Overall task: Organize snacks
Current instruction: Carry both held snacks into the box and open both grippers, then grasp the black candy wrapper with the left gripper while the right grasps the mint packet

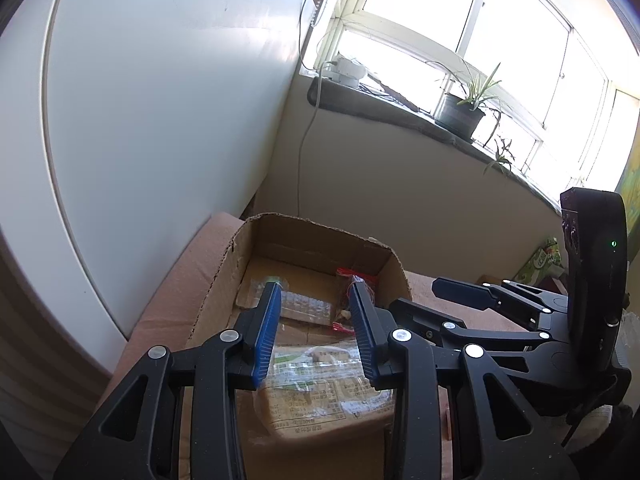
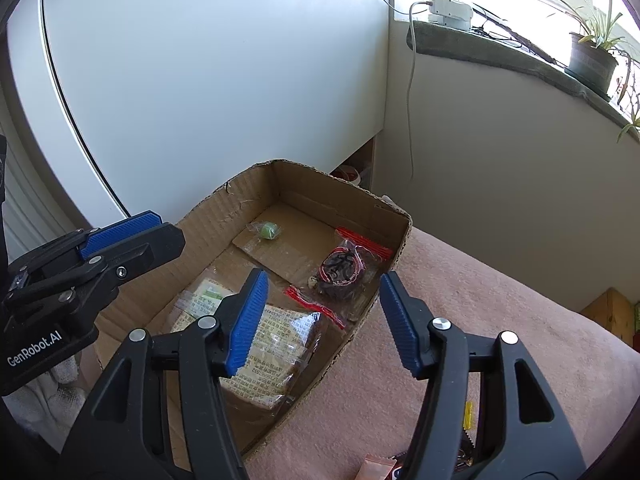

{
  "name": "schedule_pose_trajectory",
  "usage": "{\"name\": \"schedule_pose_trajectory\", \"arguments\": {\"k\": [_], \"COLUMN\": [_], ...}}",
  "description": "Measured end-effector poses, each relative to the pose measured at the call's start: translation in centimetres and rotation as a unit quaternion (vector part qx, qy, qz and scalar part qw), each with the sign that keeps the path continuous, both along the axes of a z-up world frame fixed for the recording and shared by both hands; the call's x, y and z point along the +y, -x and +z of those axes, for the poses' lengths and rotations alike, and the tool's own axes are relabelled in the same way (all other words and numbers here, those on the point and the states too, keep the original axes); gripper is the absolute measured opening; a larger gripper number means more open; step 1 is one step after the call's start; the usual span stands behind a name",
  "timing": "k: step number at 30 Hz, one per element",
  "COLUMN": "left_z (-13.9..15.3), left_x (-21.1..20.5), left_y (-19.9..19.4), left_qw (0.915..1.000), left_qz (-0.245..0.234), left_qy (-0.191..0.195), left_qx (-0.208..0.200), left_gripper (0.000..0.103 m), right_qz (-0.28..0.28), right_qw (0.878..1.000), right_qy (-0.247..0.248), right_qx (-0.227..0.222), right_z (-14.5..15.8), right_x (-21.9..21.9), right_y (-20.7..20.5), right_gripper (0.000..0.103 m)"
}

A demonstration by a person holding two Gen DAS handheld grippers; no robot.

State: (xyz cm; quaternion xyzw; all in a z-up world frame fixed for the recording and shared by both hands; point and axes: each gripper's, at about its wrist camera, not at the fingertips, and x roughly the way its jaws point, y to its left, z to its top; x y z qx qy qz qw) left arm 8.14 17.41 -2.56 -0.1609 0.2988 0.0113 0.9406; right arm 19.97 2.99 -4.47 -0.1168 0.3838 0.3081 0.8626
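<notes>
Two grippers over one cardboard box (image 2: 224,208), which sits on a pink, soft-looking fabric surface (image 2: 500,320), towel-like in texture. Behind the box, a large white glossy panel (image 2: 220,60) w/ rounded edge, then a beige wall and a dark window sill (image 2: 500,56) w/ a potted plant (image 2: 592,60) and a white adapter (image 2: 448,10) w/ cable hanging down. Very bright at the window, details outside not readable.

Box: brown corrugated, open top, torn rim at far left corner, tape strips on floor. Inside, near the front edge, a clear plastic packet of beige biscuits (image 2: 276,344) w/ printed label, flat and rectangular. Toward the right wall, a clear zip bag (image 2: 340,270) w/ red seal strips, dark round contents. Near the far left corner, a small green round candy (image 2: 267,231) in transparent wrap.

Left gripper (image 1: 316,324): black plastic arms, blue ribbed pads, jaws apart, nothing between, hanging above the biscuit packet. Right gripper (image 2: 320,320): same build, jaws spread wide, nothing held, positioned over the box's right front edge, one finger above the box, other above the fabric.

At front edge of fabric, outside the box, a pink wrapper (image 2: 376,466) and a yellow bit (image 2: 469,414), partly hidden, type unclear.
</notes>
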Motion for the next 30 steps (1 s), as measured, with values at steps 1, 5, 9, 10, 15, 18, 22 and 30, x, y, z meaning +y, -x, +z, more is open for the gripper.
{"name": "schedule_pose_trajectory", "arguments": {"k": [1,5,9,10,15,18,22,30], "left_z": [0.0,0.2,0.6,0.6,0.6,0.4,0.0,-0.8], "left_x": [-0.1,-0.4,-1.3,-1.6,-3.4,-5.0,-7.3,-12.3], "left_y": [0.1,0.3,0.6,0.7,1.0,1.2,1.2,1.8], "left_qw": [1.0000,1.0000,0.9999,0.9998,0.9989,0.9973,0.9939,0.9817], "left_qz": [0.002,-0.001,-0.012,-0.015,-0.044,-0.070,-0.108,-0.189], "left_qy": [-0.001,0.002,-0.005,-0.006,-0.010,-0.015,-0.020,-0.023], "left_qx": [-0.001,-0.003,-0.010,-0.010,-0.013,-0.012,-0.006,0.012], "left_gripper": [0.034,0.034,0.034,0.036,0.043,0.043,0.043,0.043], "right_qz": [-0.001,-0.009,-0.016,-0.018,-0.036,-0.053,-0.077,-0.131], "right_qw": [1.000,1.000,1.000,1.000,0.999,0.998,0.997,0.991], "right_qy": [0.000,-0.002,0.000,0.004,0.016,0.016,0.007,0.007], "right_qx": [-0.001,-0.007,-0.012,-0.014,-0.026,-0.029,-0.030,-0.028], "right_z": [0.1,0.7,1.3,1.3,1.8,2.1,2.4,2.0], "right_x": [-0.2,-1.1,-2.4,-2.8,-5.8,-8.0,-11.5,-18.3], "right_y": [0.1,0.6,1.2,1.4,2.7,3.5,4.6,7.1], "right_gripper": [0.065,0.083,0.095,0.095,0.095,0.095,0.095,0.095]}}
